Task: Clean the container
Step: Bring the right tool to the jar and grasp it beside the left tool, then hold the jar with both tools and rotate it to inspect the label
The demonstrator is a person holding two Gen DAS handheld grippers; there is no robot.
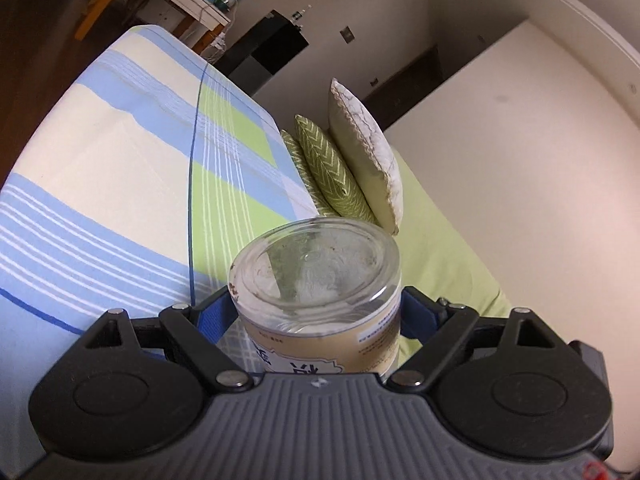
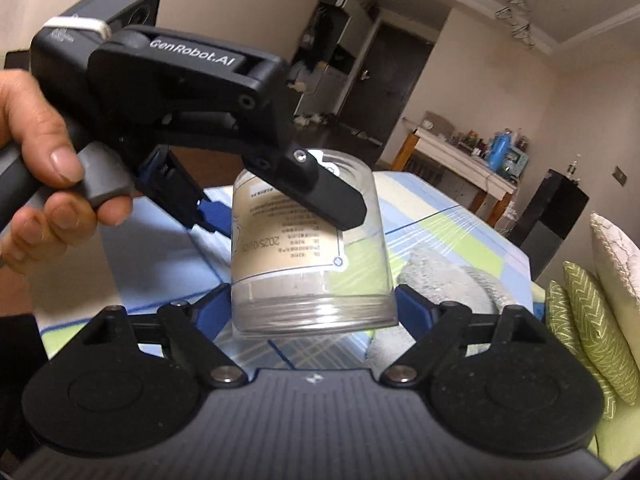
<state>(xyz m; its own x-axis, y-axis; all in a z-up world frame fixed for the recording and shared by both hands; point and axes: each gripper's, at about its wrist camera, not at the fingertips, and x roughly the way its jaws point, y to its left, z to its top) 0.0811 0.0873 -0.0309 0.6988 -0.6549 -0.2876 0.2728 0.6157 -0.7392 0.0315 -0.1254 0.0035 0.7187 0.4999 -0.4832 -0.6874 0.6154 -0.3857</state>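
A clear glass jar with a beige paper label (image 1: 316, 300) is held in the air, turned upside down, its thick base pointing away from the left gripper (image 1: 316, 312) and its threaded open mouth facing the right gripper (image 2: 314, 312). The left gripper's blue-padded fingers (image 1: 216, 316) press on the labelled wall from both sides, pinching the jar. In the right wrist view the same jar (image 2: 308, 248) sits directly ahead, with its mouth rim between the right gripper's blue pads (image 2: 212, 312); those pads lie right beside the glass, but it is not possible to tell whether they squeeze it or merely flank it. The left gripper reaches in from the upper left of that view, tilted downward, with a bare hand (image 2: 44, 160) wrapped around its grey handle, thumb on top. Beyond and below the jar lies a crumpled grey cloth (image 2: 444, 280) on a bedspread striped in blue, cream and lime green (image 1: 132, 168), with three green and cream cushions (image 1: 344, 168) further off to the right. The likely risks: smooth glass may slip or twist in a two-point pinch, and if both grippers pull at different angles the jar could pop free and drop, though it would probably land on the soft bed.
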